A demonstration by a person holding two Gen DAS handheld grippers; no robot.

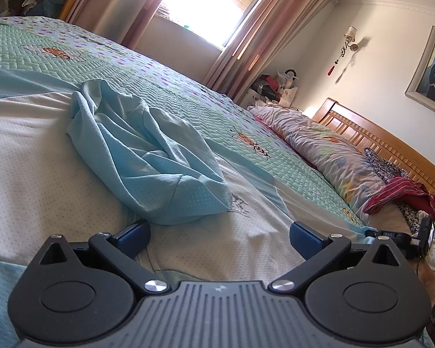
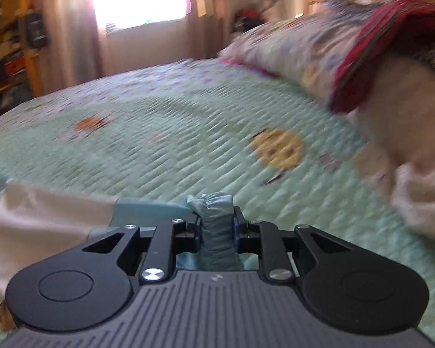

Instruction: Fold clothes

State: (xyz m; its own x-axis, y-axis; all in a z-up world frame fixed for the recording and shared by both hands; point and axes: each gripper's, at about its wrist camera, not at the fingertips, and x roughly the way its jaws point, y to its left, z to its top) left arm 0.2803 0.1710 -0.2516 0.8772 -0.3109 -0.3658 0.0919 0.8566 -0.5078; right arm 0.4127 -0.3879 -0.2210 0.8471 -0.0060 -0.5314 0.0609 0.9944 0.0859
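Pale blue and white garment lies crumpled on the near bed, just beyond the left hand-held gripper, whose jaws are spread. The right hand-held gripper pinches a bunched blue fold. Pillow and red cloth lie far right.

The right wrist view is motion-blurred; the pillow and bookshelf lose detail, the shelf cut off left
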